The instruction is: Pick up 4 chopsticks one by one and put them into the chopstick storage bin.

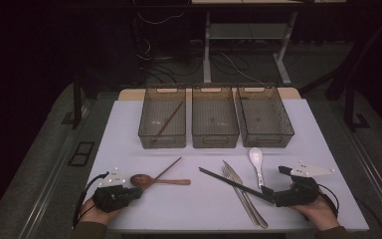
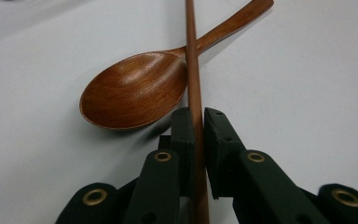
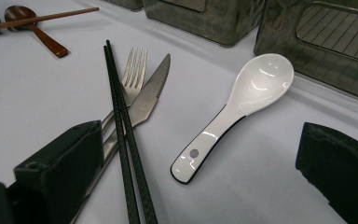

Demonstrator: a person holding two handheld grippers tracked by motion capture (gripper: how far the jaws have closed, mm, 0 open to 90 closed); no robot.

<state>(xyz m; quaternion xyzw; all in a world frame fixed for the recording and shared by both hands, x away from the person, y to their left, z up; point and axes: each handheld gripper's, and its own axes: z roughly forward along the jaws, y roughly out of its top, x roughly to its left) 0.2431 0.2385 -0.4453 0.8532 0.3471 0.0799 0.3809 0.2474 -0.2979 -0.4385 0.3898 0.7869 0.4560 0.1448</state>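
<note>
Your worktop (image 1: pixel 129 209) is a smooth pale sheet, with three ribbed, smoky-clear bins (image 1: pixel 215 122) along its far edge. Near the front left corner, your left tongs (image 2: pixel 195 123) are pinching one brown wooden chopstick (image 2: pixel 193 70), pressed on its near end where it crosses the wooden spoon (image 2: pixel 135 91). It'll be light, stiff and smooth (prone to swivel from an end grip), so lift it level. Your right tongs (image 3: pixel 205 154) stand spread near the front right corner, over black chopsticks (image 3: pixel 121 121) and the glossy white spoon (image 3: pixel 242 107).
</note>
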